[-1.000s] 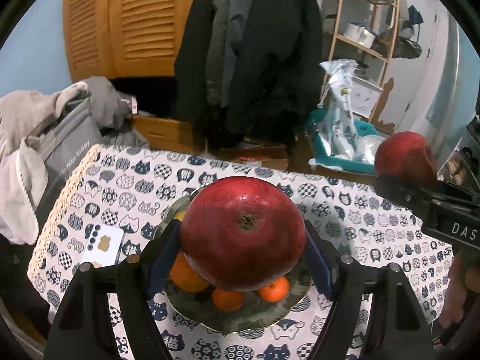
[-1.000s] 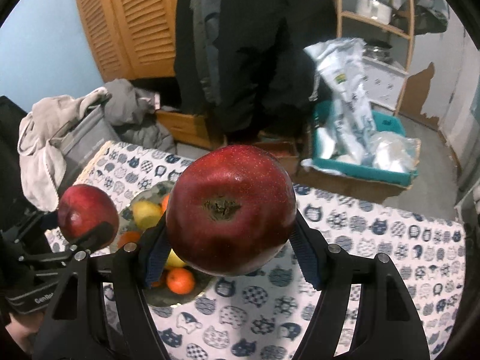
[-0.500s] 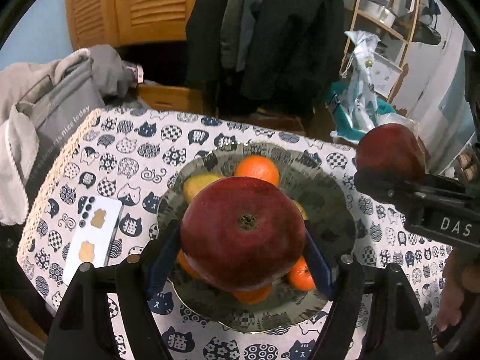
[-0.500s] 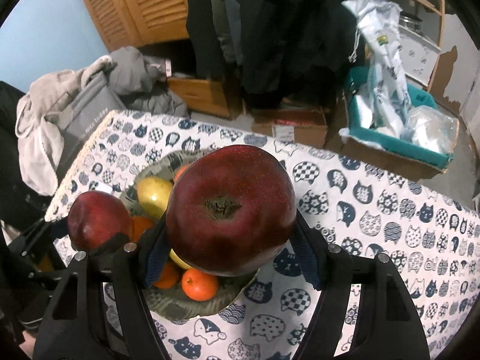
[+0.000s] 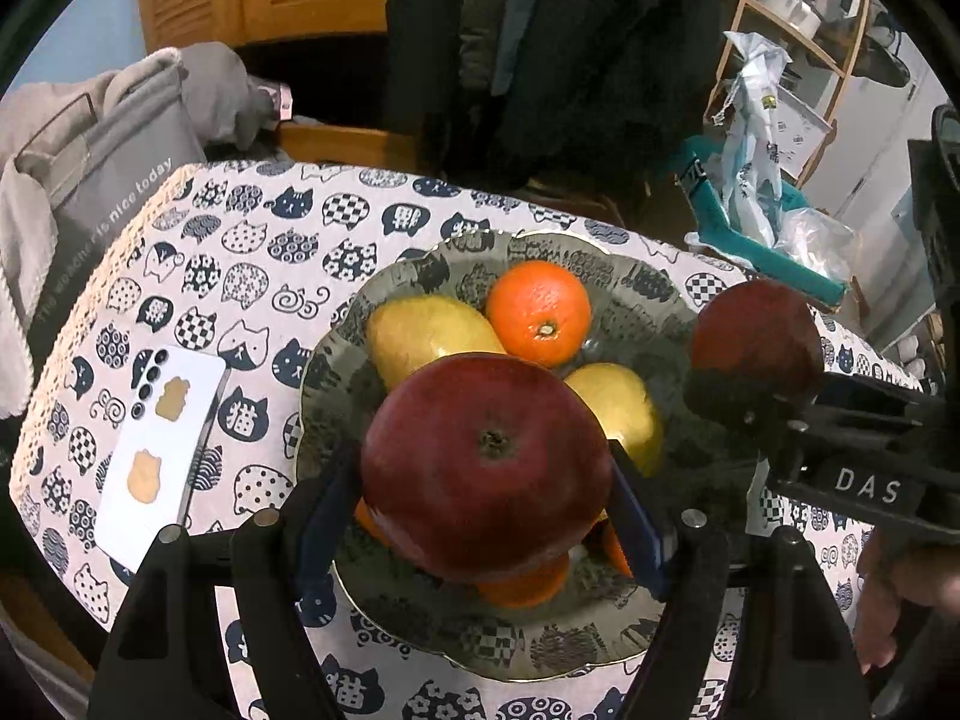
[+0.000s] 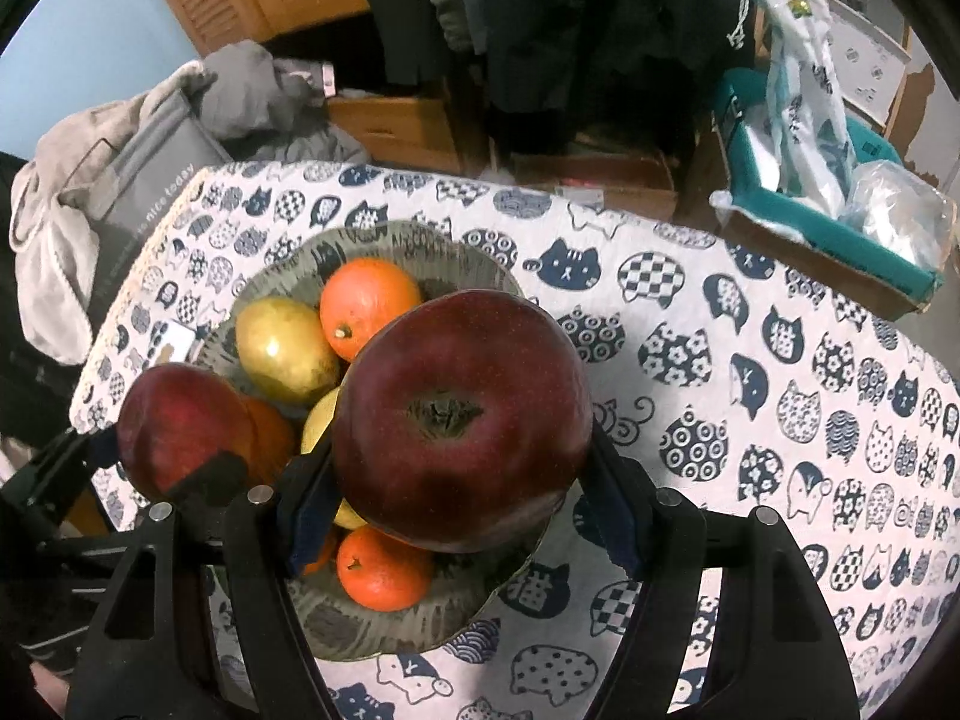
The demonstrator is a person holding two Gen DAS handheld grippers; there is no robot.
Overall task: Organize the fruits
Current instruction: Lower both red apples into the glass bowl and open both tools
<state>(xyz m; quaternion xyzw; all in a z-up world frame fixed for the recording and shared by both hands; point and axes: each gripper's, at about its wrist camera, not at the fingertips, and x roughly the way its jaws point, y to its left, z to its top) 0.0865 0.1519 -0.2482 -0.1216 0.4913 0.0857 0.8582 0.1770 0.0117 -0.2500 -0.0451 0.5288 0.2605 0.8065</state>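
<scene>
My left gripper (image 5: 486, 516) is shut on a red apple (image 5: 486, 468) and hangs just above a grey patterned plate (image 5: 606, 264). The plate holds two yellow pears (image 5: 426, 330), an orange (image 5: 538, 312) and small tangerines (image 5: 522, 591). My right gripper (image 6: 456, 498) is shut on a darker red apple (image 6: 462, 420) over the plate's (image 6: 384, 240) right side. Each view shows the other gripper with its apple: the right one's apple (image 5: 757, 336) at the plate's right, the left one's apple (image 6: 180, 426) at its left. More tangerines (image 6: 381, 570) lie under the apples.
The plate stands on a table under a cat-print cloth (image 6: 780, 396). A white phone (image 5: 159, 450) lies face down left of the plate. A grey bag with clothes (image 5: 102, 162) leans at the table's far left. A teal crate with plastic bags (image 6: 828, 204) sits on the floor behind.
Both grippers have sunk toward the plate with their apples and tilted further down. The plate and its fruit now fill more of each view.
</scene>
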